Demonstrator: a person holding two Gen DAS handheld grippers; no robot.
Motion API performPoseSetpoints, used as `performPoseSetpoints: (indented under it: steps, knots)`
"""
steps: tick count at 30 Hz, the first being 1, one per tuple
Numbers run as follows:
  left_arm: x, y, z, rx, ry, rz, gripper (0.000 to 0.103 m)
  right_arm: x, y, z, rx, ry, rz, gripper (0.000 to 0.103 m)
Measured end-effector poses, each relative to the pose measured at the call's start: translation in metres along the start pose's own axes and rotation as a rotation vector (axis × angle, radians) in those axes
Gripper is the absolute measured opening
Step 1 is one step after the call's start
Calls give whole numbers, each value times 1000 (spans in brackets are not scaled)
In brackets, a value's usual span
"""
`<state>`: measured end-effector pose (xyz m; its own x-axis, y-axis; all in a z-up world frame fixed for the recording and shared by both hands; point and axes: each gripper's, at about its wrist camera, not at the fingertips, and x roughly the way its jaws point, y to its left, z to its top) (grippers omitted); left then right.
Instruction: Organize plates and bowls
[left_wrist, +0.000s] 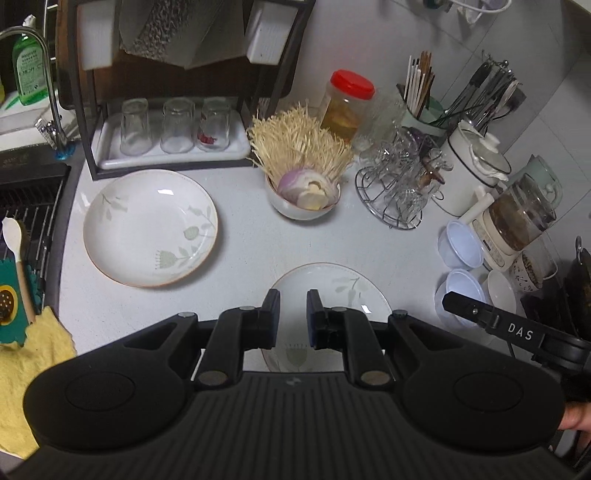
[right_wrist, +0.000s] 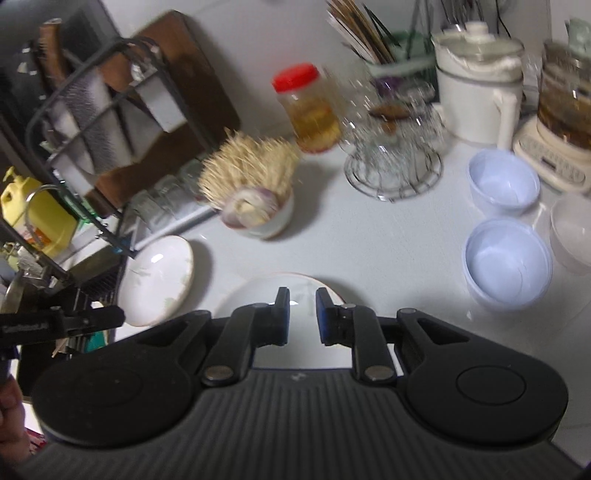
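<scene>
Two white floral plates lie on the grey counter. In the left wrist view one plate (left_wrist: 149, 227) lies at the left and a second plate (left_wrist: 332, 291) lies under my left gripper (left_wrist: 292, 297), which is open and empty above its near rim. In the right wrist view my right gripper (right_wrist: 302, 295) is open and empty above the near plate (right_wrist: 255, 299); the other plate (right_wrist: 157, 280) lies at the left. Two pale blue bowls (right_wrist: 508, 260) (right_wrist: 504, 182) and a white bowl (right_wrist: 570, 232) stand at the right. The right gripper's tip shows in the left wrist view (left_wrist: 448, 299).
A bowl of enoki and onion (left_wrist: 303, 192) stands mid-counter. Behind are a glass rack (left_wrist: 173, 129), a red-lidded jar (left_wrist: 345, 105), a wire cup stand (left_wrist: 400, 184), a white pot (left_wrist: 471, 170) and a kettle (left_wrist: 517, 218). A sink with drying rack (left_wrist: 26, 214) is at left.
</scene>
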<state>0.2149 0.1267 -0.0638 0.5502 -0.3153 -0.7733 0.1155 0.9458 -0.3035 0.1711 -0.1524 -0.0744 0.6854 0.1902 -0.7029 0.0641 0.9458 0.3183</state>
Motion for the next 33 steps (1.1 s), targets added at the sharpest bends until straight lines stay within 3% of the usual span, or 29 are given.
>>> performPoseSetpoints:
  steps: [7, 15, 22, 33]
  knots:
    - [-27, 8, -8, 19, -42, -17, 16, -24, 32, -4, -54, -94, 38, 19]
    - [-36, 33, -20, 52, -42, -44, 16, -25, 58, -30, -21, -62, 22, 19]
    - [-39, 43, -22, 95, -65, -26, 16, -22, 72, -40, -16, -55, 64, 19]
    - [-63, 30, -59, 4, -120, -20, 16, -44, 71, -54, -78, -13, 129, 19]
